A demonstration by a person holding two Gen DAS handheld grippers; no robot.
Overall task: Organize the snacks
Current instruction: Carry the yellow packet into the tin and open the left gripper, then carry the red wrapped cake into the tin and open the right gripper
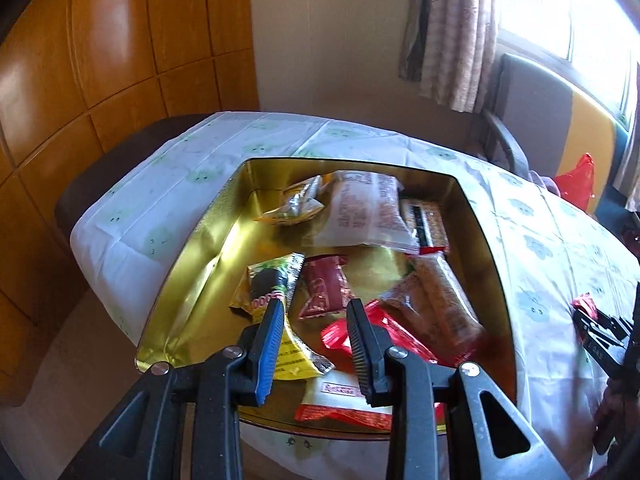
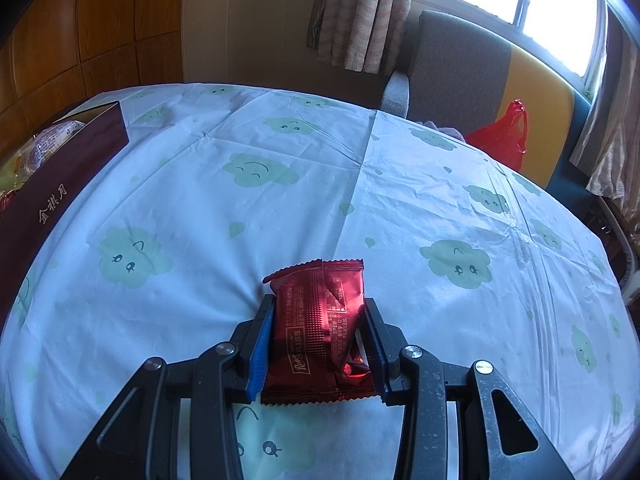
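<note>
The right gripper [image 2: 318, 320] is clenching a dark red snack packet [image 2: 316, 332] above the cloud-print tablecloth [image 2: 248, 184]. The left gripper [image 1: 316, 320] is hanging released, holding nothing, over the gold tin [image 1: 192, 260], whose maroon side is showing at nine o'clock in the right wrist view.
</note>
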